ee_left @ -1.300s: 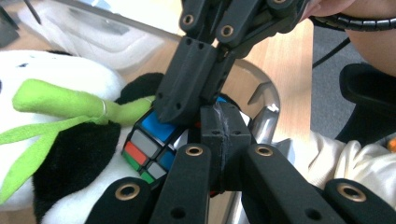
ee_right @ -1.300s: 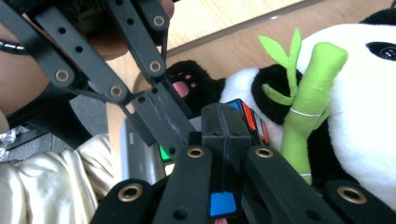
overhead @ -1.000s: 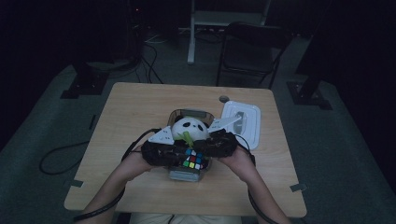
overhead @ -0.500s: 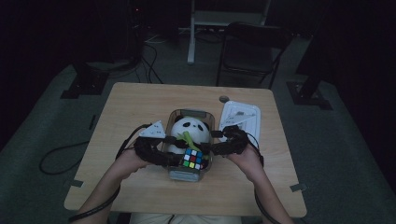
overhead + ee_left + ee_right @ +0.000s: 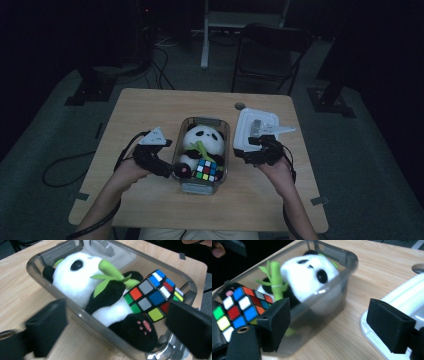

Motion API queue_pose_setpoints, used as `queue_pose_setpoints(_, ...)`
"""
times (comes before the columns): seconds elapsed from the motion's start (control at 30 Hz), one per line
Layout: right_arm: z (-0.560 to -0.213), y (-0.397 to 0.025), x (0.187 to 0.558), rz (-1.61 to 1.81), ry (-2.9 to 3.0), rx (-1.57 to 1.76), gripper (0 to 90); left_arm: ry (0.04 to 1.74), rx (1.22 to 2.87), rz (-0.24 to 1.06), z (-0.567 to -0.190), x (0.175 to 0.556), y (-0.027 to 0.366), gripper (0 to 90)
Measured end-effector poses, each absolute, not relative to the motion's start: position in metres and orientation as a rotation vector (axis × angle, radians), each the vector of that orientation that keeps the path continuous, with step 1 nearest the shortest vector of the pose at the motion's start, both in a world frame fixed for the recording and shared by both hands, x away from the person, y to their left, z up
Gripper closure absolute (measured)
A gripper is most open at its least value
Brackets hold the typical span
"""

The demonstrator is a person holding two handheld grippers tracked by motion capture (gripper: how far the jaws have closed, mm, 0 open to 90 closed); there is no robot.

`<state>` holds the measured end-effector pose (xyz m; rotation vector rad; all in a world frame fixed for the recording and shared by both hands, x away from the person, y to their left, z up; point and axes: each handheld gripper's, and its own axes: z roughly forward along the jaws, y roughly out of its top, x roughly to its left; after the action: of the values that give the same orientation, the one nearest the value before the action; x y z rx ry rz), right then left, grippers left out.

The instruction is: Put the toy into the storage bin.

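So the left gripper [image 5: 176, 169] sits at the near-left corner of the clear bin [image 5: 218, 124], jaws spread wide with nothing in them, straddling the bin's wall in the left gripper view. The bin is mid-surface, long axis running near to far. Inside, the panda plush [image 5: 202, 142] lies head toward the far end, with the puzzle cube [image 5: 209, 169] at its near end. The right gripper [image 5: 256, 151] hangs just right of the bin, jaws also wide open and empty, over the near edge of the white lid [image 5: 255, 122]. Bare surface [image 5: 145, 107] on the left and near sides.
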<state>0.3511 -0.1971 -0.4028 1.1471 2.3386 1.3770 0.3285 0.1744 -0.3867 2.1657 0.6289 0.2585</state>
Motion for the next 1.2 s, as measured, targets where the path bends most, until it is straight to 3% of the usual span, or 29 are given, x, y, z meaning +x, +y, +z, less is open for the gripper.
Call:
queue_pose_setpoints(0.2,-0.415,-0.212,0.352,1.346,2.279,1.22,10.6,0.657,2.166,0.263,-0.391,0.33,0.185,2.0)
queue_pose_setpoints(0.53,-0.438,-0.237,0.359,1.295,2.192,1.349,10.7,0.719,2.132,0.31,-0.408,0.334,0.208,0.4)
queue_pose_setpoints(0.87,-0.458,-0.256,0.367,1.241,2.152,1.429,17.4,0.782,2.127,0.375,-0.436,0.339,0.23,0.5)
queue_pose_setpoints(1.2,-0.471,-0.269,0.373,1.205,2.069,1.519,15.3,0.887,2.122,0.385,-0.469,0.354,0.243,0.5)
